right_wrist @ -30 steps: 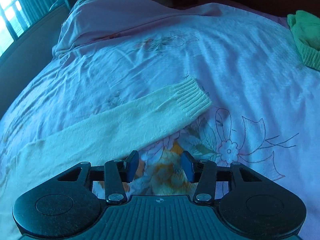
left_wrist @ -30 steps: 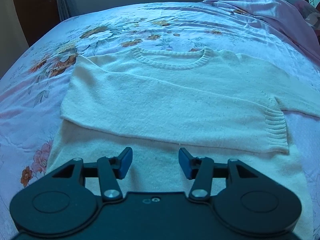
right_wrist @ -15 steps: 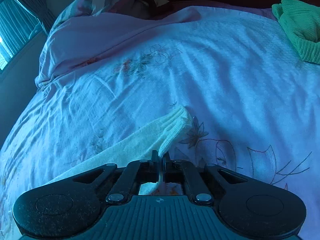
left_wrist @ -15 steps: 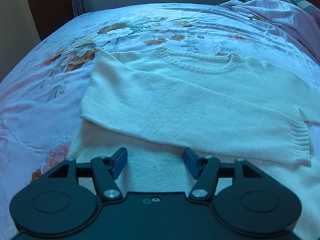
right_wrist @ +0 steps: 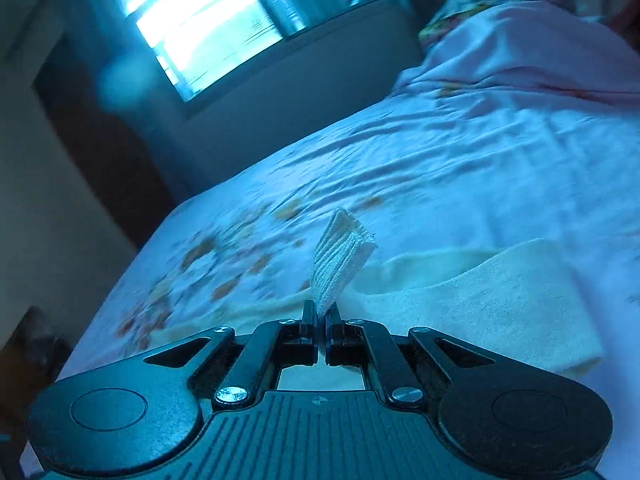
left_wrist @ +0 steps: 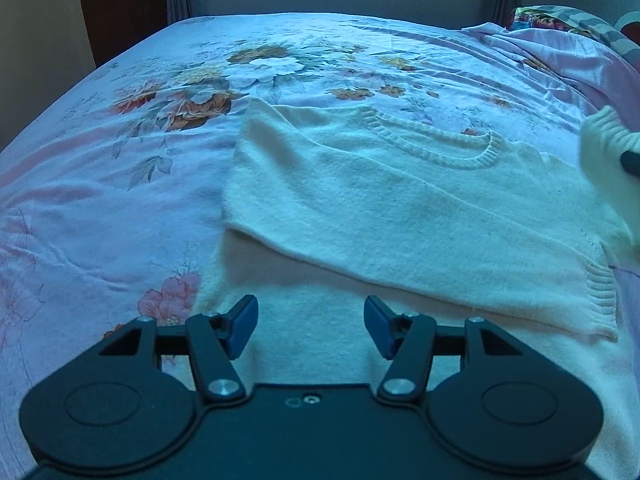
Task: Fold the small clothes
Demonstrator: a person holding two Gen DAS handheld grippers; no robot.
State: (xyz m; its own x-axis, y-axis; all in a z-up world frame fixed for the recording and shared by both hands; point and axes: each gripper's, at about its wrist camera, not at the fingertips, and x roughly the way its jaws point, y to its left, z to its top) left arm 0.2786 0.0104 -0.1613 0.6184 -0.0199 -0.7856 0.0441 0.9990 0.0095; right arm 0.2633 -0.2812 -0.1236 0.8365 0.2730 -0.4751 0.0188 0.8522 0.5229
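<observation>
My right fingers [right_wrist: 310,322] are pressed together on the ribbed cuff [right_wrist: 340,256] of the cream knitted sweater's sleeve, which stands up out of my right gripper [right_wrist: 321,320] above the floral pink bedsheet [right_wrist: 460,168]; my left gripper [left_wrist: 310,326] hovers with its blue-padded fingers [left_wrist: 240,326] spread wide, holding nothing. The cream knitted sweater [left_wrist: 380,216] lies flat on the bed with one sleeve folded across its chest; its lower body is just beyond my left fingertips; the lifted sleeve [left_wrist: 608,164] shows at the right edge of the left wrist view.
</observation>
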